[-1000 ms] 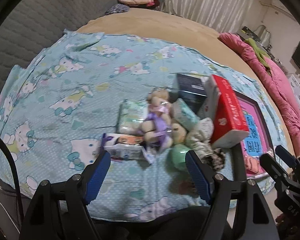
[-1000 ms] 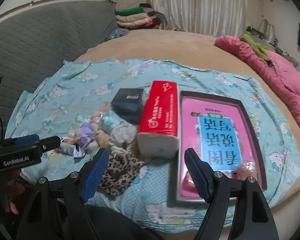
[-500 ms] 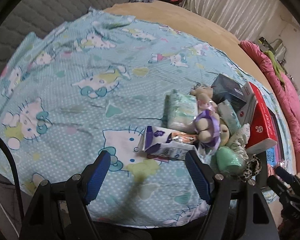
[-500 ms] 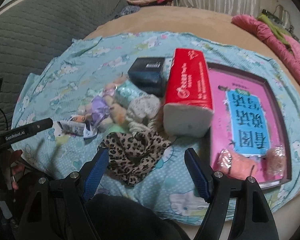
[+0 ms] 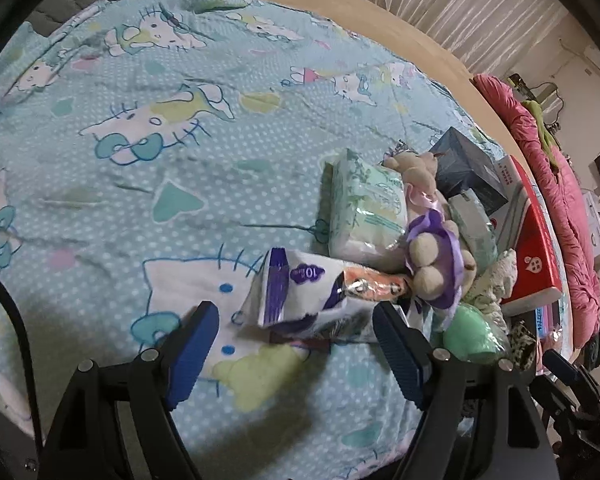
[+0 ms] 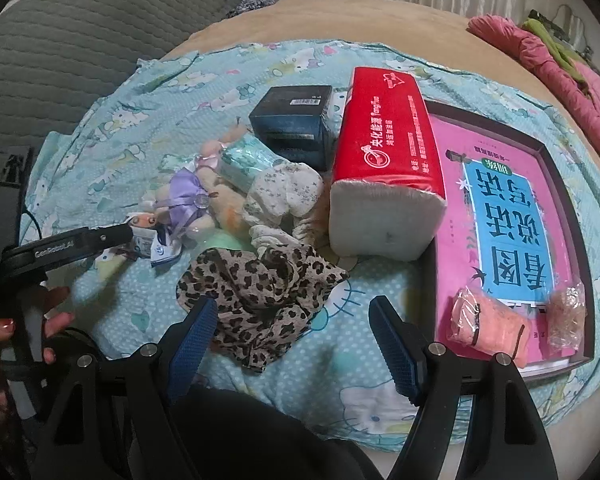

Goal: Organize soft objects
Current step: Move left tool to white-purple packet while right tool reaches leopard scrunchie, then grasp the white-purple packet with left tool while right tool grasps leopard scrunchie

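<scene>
1. While both wrist cams looked across the blue cartoon-cat sheet (image 5: 148, 184), the left gripper (image 5: 296, 344) sat with jaws spread wide, nothing pinched.
2. White-and-purple packet (image 5: 300, 292) lay flat on the sheet at 12 o'clock of the left gripper, partly between the blue pads (image 5: 192, 340); contact with the pads could not be judged.
3. Pale green tissue pack (image 5: 364, 212) lay at 1 o'clock of that packet, touching it.
4. Plush bear in purple dress (image 5: 428, 256) lay against the green pack's 3 o'clock side, feet toward the camera.
5. Mint green soft lump (image 5: 468, 336) sat at 5 o'clock of the bear, just beside the left gripper's right pad.
6. Right gripper (image 6: 292, 340) also had its jaws spread apart, empty.
7. Leopard-print cloth (image 6: 260, 296) lay crumpled at 12 o'clock of the right gripper, its near edge between the pads; touching or not, could not tell.
8. White floral cloth (image 6: 284, 196) sat at 12 o'clock of the leopard cloth, beside the red tissue pack (image 6: 388, 136).
9. Red pack stood against the dark tray (image 6: 556, 168), with the dark blue box (image 6: 292, 120) at its 9 o'clock.
10. Tray held a pink book (image 6: 500, 208), plus a bagged pink item (image 6: 484, 324) and a small clear bag (image 6: 568, 312) at its near end.
11. Left gripper (image 6: 112, 236) showed at 9 o'clock in the right view, its tip by the packet.
</scene>
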`<control>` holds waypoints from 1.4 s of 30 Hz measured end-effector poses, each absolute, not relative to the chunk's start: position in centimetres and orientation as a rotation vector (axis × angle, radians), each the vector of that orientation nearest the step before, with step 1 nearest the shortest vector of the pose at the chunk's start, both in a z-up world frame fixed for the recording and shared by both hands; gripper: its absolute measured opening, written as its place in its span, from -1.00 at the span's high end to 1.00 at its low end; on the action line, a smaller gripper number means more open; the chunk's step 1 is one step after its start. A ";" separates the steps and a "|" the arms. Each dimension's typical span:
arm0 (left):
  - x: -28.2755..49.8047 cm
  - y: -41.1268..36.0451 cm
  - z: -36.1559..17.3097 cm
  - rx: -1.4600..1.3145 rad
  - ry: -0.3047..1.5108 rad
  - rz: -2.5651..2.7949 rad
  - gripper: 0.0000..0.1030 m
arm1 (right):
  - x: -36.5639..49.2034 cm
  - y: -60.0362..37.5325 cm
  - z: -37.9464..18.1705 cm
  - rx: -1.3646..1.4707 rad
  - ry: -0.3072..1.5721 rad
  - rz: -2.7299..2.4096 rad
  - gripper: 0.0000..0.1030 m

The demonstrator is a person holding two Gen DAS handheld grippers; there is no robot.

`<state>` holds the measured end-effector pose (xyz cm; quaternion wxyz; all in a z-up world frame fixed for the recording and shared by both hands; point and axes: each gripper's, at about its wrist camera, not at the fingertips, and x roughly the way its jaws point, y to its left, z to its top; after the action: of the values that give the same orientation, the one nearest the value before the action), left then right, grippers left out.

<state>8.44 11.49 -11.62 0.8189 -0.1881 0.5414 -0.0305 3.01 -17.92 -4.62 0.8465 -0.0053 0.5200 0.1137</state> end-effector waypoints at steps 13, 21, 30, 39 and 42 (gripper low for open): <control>10.3 9.1 -12.6 -0.340 1.115 -0.140 -0.42 | 4.4 -17.0 -6.2 -0.001 1.135 0.265 -0.54; 10.0 8.9 -12.2 -0.340 1.095 -0.169 -0.12 | 5.5 -16.0 -7.3 -0.008 1.152 0.266 -0.54; 8.5 9.2 -11.1 -0.354 1.085 -0.196 0.23 | 5.1 -16.5 -6.8 0.042 1.096 0.321 0.59; 6.7 9.8 -9.5 -0.368 1.065 -0.204 0.44 | 3.6 -18.2 -4.3 0.046 1.012 0.307 0.74; 6.2 10.1 -8.8 -0.382 1.047 -0.200 0.50 | 3.3 -19.0 -3.6 0.065 0.992 0.300 0.74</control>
<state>6.23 10.07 -8.77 0.8439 -0.1811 0.4960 -0.0948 3.34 -19.02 -3.58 0.8681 0.0311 0.4742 0.1435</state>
